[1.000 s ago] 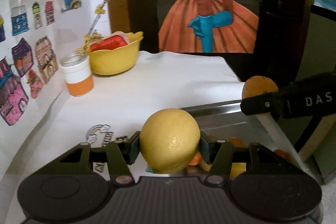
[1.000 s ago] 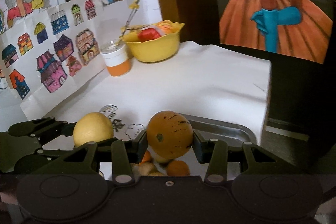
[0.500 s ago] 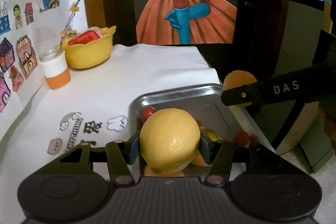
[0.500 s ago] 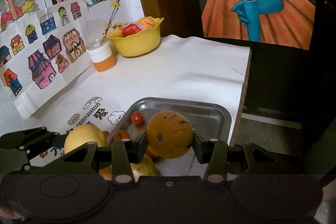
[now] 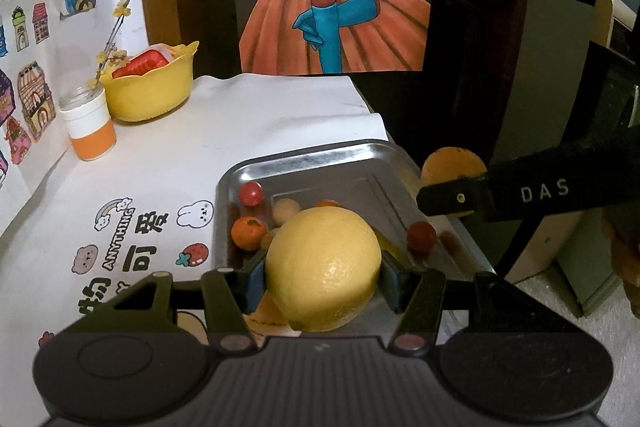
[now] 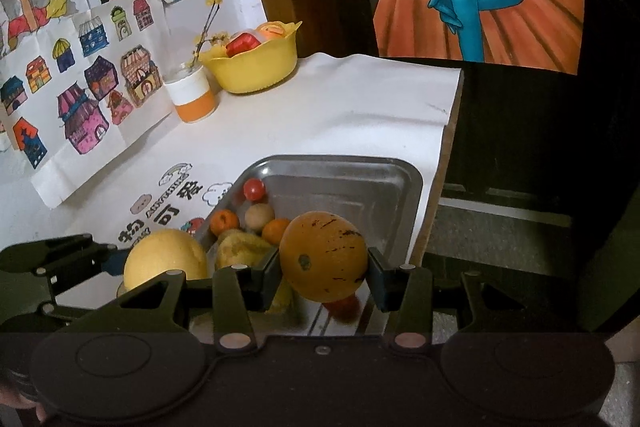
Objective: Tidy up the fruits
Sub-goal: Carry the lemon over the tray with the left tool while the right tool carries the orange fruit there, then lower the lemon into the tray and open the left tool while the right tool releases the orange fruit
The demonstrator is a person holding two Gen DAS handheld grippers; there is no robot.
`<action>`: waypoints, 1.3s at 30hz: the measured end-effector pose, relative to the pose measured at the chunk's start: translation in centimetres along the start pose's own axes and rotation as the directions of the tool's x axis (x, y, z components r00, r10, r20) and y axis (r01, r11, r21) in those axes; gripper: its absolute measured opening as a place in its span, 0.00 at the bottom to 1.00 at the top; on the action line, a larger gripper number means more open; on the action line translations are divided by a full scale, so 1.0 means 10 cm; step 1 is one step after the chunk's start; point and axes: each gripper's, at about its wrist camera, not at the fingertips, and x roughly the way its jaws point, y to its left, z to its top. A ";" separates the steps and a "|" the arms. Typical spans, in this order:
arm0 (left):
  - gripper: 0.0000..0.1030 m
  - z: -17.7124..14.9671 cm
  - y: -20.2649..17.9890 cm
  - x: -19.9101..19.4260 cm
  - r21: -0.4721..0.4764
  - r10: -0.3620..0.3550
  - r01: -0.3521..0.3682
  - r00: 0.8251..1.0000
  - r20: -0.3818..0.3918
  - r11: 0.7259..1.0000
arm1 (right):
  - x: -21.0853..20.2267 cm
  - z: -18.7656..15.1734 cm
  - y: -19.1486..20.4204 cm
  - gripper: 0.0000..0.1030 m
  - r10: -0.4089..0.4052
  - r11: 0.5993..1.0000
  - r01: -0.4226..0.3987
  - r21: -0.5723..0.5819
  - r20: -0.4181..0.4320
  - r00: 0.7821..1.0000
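My left gripper [image 5: 322,277] is shut on a large yellow lemon [image 5: 323,269], held above the near left part of a steel tray [image 5: 312,157]. My right gripper [image 6: 323,273] is shut on a speckled orange fruit [image 6: 323,254], held over the tray's [image 6: 404,171] near right side. The right wrist view also shows the lemon [image 6: 166,259] at the left; the left wrist view shows the orange fruit [image 5: 452,161] at the right. Several small fruits lie in the tray: red tomatoes [image 5: 251,193], small oranges [image 5: 249,233], a beige ball [image 6: 259,215] and a yellow fruit [image 6: 240,247].
A yellow bowl [image 5: 150,93] holding fruit stands at the table's far left, beside a white-and-orange jar [image 5: 88,125] with a flower stem. Drawings cover the left wall. The white cloth ends at the table's right edge [image 6: 444,143], with floor beyond.
Both grippers have risen and drawn back with their fruits still held. The tray and its small fruits have come into fuller view beneath them.
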 end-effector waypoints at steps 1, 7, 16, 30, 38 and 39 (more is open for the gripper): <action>0.59 -0.01 -0.01 0.00 0.001 -0.001 0.001 1.000 -0.002 1.000 | -0.01 -0.01 0.00 0.45 0.000 1.000 0.000 0.000 0.000 1.000; 0.59 -0.06 -0.08 -0.02 0.019 0.003 -0.003 1.000 -0.002 1.000 | -0.04 -0.08 -0.01 0.45 0.001 1.000 -0.001 -0.003 -0.005 1.000; 0.59 -0.11 -0.12 -0.05 0.032 0.001 -0.001 1.000 0.000 0.999 | -0.08 -0.20 0.00 0.46 0.009 1.000 -0.009 -0.010 -0.019 1.000; 0.59 -0.33 -0.32 -0.01 0.139 -0.031 0.035 0.999 -0.033 0.990 | -0.05 -0.38 -0.05 0.46 0.012 0.999 -0.015 -0.041 -0.073 0.997; 0.59 -0.39 -0.34 0.09 0.157 -0.017 0.026 0.998 -0.055 0.987 | 0.01 -0.36 0.00 0.46 0.007 0.997 -0.012 -0.079 -0.059 0.998; 0.59 -0.39 -0.33 0.11 0.154 -0.014 0.023 0.998 -0.057 0.988 | 0.02 -0.35 0.01 0.46 0.007 0.996 -0.012 -0.084 -0.057 0.998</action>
